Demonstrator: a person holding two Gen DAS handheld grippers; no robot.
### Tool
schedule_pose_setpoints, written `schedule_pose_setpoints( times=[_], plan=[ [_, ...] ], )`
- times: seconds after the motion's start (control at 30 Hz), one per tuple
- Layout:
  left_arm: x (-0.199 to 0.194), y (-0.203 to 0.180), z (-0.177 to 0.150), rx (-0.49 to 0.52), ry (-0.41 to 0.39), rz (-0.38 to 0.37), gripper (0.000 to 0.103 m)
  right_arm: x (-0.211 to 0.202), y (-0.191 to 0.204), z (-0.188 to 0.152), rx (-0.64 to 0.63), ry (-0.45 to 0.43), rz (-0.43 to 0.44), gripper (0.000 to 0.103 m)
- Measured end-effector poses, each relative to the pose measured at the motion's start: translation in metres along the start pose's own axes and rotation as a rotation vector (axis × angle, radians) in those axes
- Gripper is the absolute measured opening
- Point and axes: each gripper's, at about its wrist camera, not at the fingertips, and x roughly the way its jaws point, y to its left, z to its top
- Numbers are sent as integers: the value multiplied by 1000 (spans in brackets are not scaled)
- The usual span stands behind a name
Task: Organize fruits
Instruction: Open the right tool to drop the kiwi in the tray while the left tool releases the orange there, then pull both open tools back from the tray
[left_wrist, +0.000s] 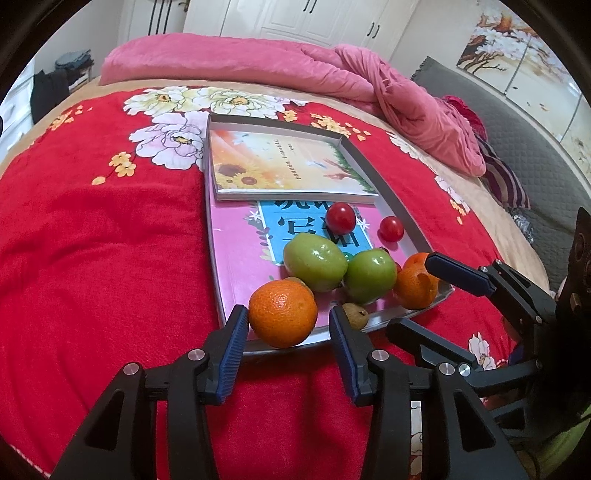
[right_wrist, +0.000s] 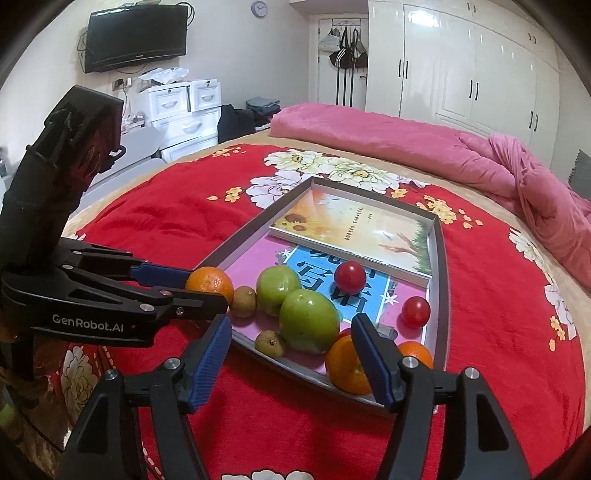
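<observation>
A grey tray (left_wrist: 388, 192) on the red floral bedspread holds the fruit. My left gripper (left_wrist: 287, 314) is open with an orange (left_wrist: 282, 314) between its fingers at the tray's near corner; the left pad is close against the fruit and a gap shows on the right. The right wrist view shows that orange (right_wrist: 210, 282) at the left gripper's (right_wrist: 205, 290) tips. Behind it lie two green apples (left_wrist: 314, 264), two red tomatoes (left_wrist: 340, 218) and a small brown fruit (left_wrist: 354, 315). My right gripper (right_wrist: 291, 323) is wide open over the tray's edge, with another orange (right_wrist: 347, 365) beside its right finger.
Two books (left_wrist: 288, 166) lie in the tray's far half. A pink quilt (left_wrist: 369, 81) is heaped along the far side of the bed. White wardrobes (right_wrist: 461, 62), drawers (right_wrist: 184, 110) and a wall television (right_wrist: 136, 37) stand beyond the bed.
</observation>
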Motion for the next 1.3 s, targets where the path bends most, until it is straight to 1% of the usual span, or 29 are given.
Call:
schedule_pose_setpoints(
  times=[0.3, 0.37, 0.5, 0.57, 0.63, 0.7, 0.77, 0.93, 0.97, 1.03, 1.3],
  plan=[
    [-4, -1, 1, -1, -14, -3, 53, -2, -3, 0, 9, -3, -20, 71],
    [-5, -1, 2, -3, -18, -5, 54, -2, -4, -1, 9, -5, -24, 73],
    [-7, 0, 2, -5, -25, -5, 56, -4, -5, -1, 13, -9, -31, 74],
    [-8, 0, 3, -5, -30, -8, 58, -5, -5, -1, 16, -11, -34, 74],
    [-9, 0, 3, -5, -37, 1, 68, -6, -6, -1, 20, -12, -37, 75],
    [-10, 1, 3, -8, -41, 4, 68, -6, -7, -1, 23, -12, -39, 75],
    [-11, 2, 4, -16, -45, 3, 68, -6, -8, -1, 28, -13, -44, 78],
    [-15, 3, 5, -14, -59, 3, 69, -9, -10, 0, 36, -24, -61, 80],
    [-16, 2, 5, -13, -61, 4, 69, -10, -10, 0, 37, -27, -64, 81],
    [-17, 2, 5, -10, -67, 11, 74, -11, -12, 1, 42, -31, -74, 83],
    [-26, 0, 5, -16, -92, 36, 79, -19, -21, 2, 75, -55, -118, 90]
  ],
)
